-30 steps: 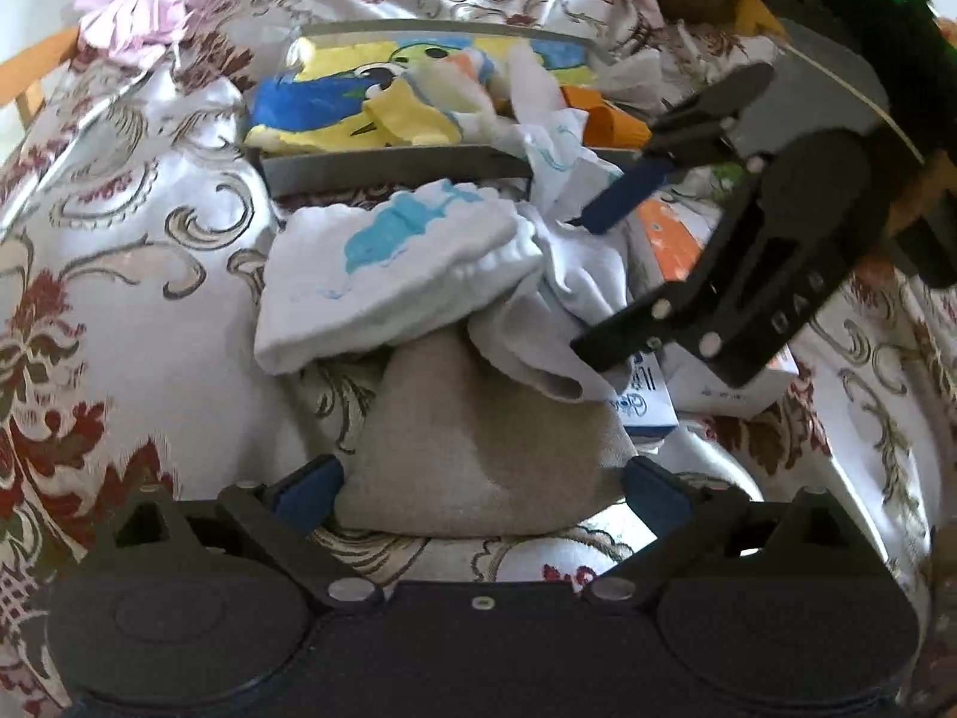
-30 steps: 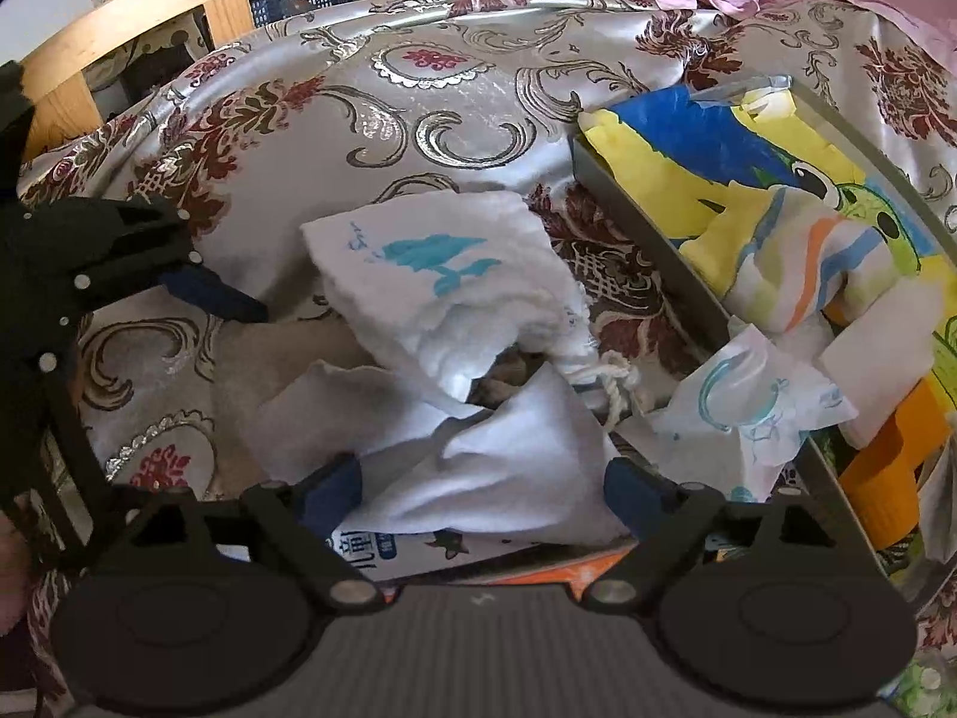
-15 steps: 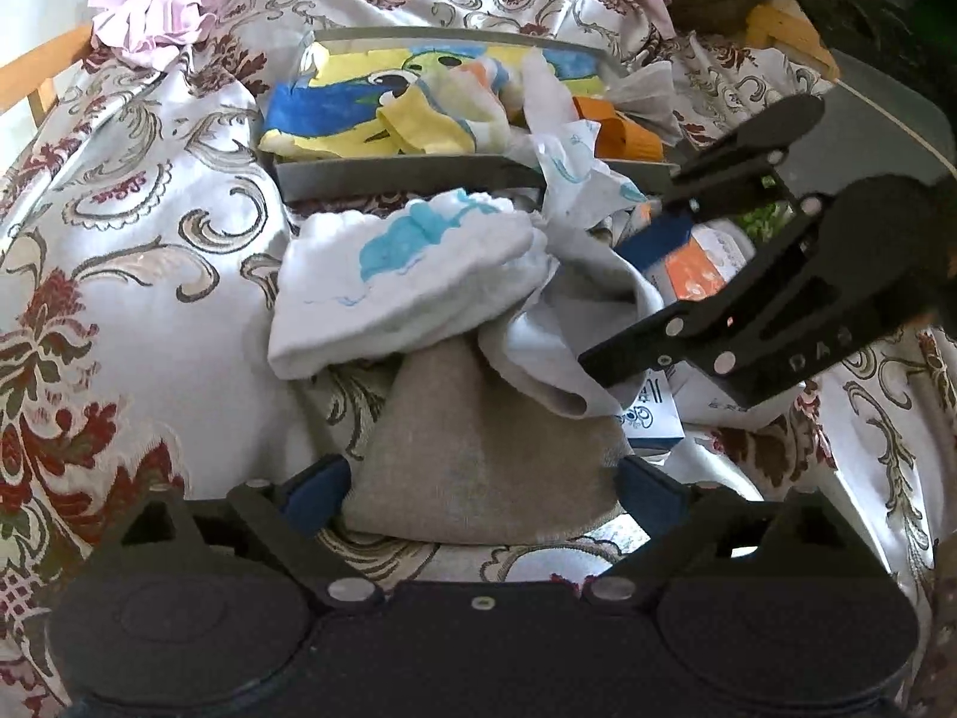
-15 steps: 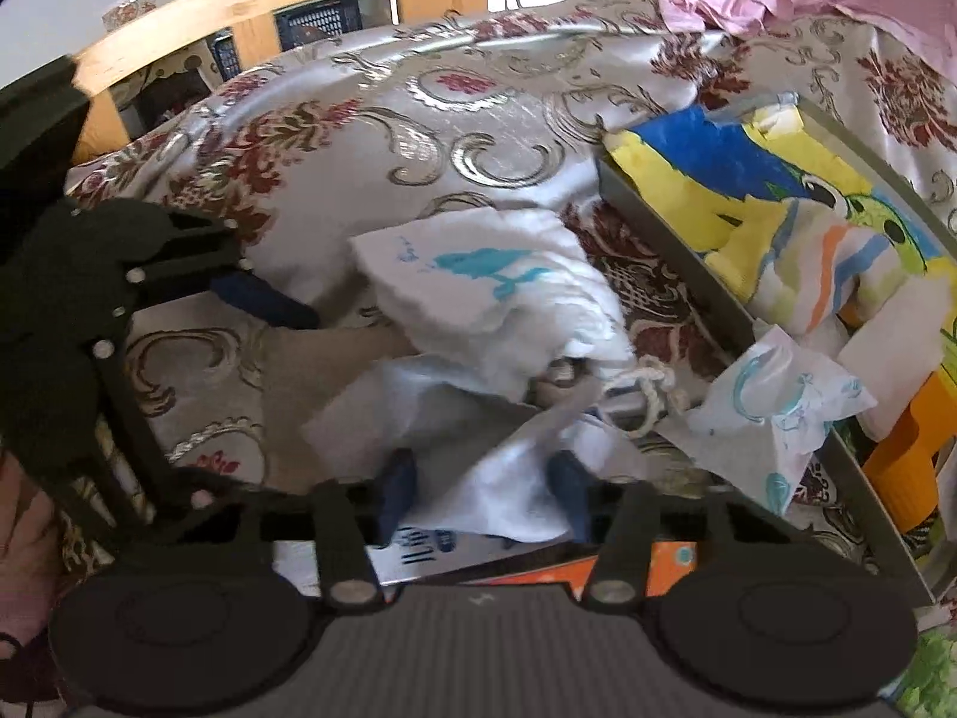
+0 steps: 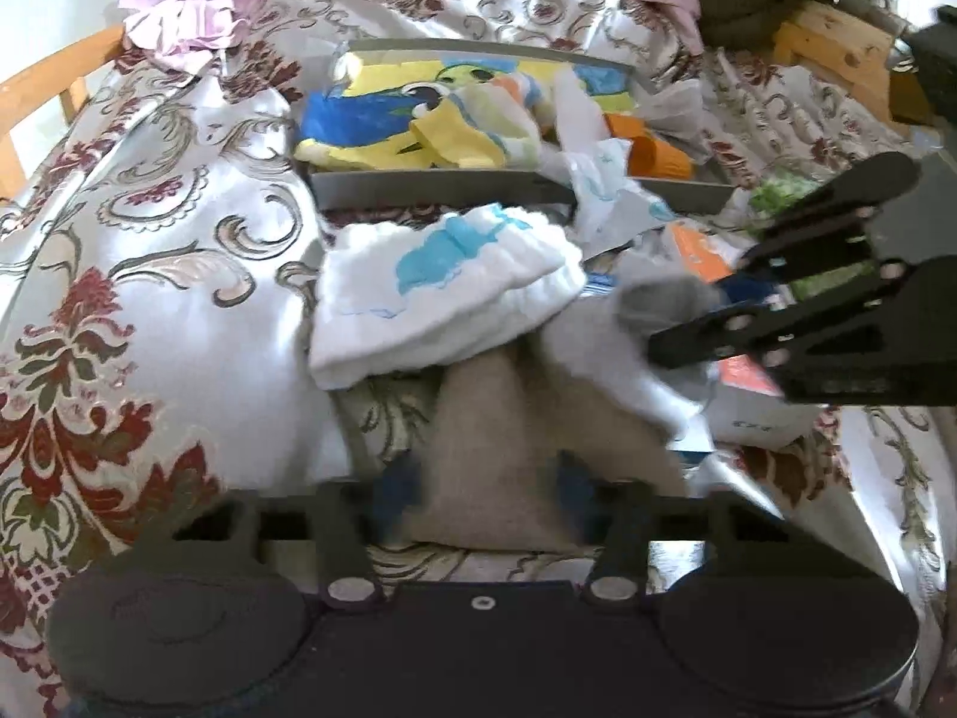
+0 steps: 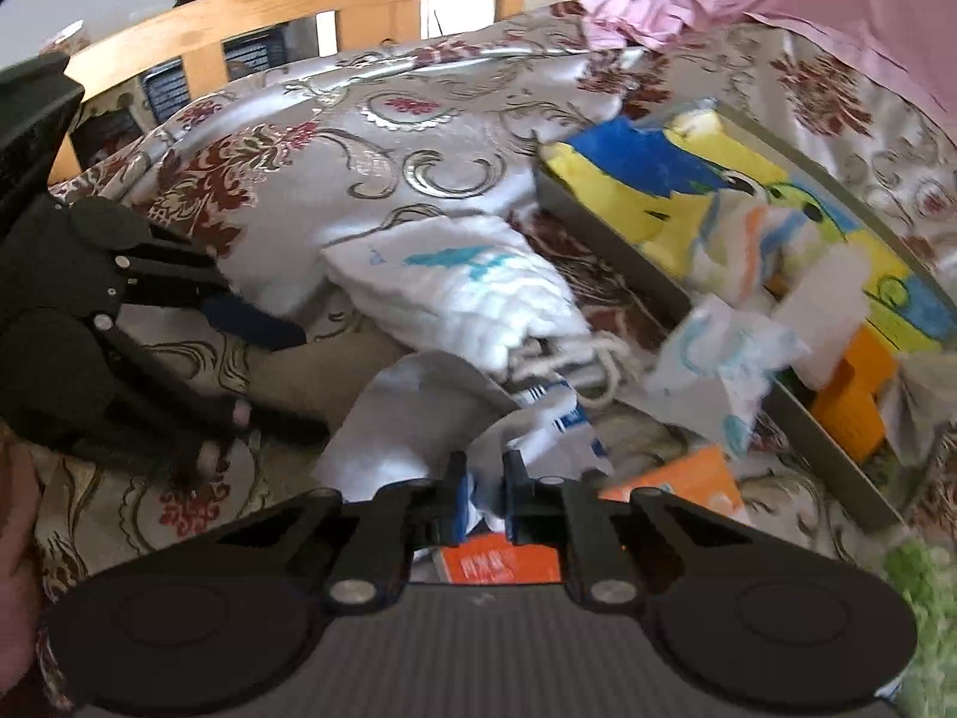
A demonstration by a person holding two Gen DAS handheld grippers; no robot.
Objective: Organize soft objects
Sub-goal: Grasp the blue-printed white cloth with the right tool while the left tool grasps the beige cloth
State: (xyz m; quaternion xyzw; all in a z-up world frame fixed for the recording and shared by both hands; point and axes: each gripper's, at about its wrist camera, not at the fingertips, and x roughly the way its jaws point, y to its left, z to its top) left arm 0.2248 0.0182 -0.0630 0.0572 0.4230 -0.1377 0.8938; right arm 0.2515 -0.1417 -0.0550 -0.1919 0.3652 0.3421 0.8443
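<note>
A beige cloth lies on the patterned bedspread, and my left gripper is closing around its near end. A folded white cloth with a blue print lies just beyond it and also shows in the right wrist view. My right gripper is shut on a plain white cloth and lifts it; it shows in the left wrist view, holding that cloth. A grey tray behind holds yellow-and-blue fabric and other soft pieces.
An orange-and-white carton lies under the white cloth. An orange cup and a crumpled white-blue cloth sit at the tray edge. Pink bedding is at the back. A wooden bed rail stands beyond the bedspread.
My right gripper closed on the white cloth and pulled it up and towards itself. My left gripper narrowed from wide open onto the beige cloth.
</note>
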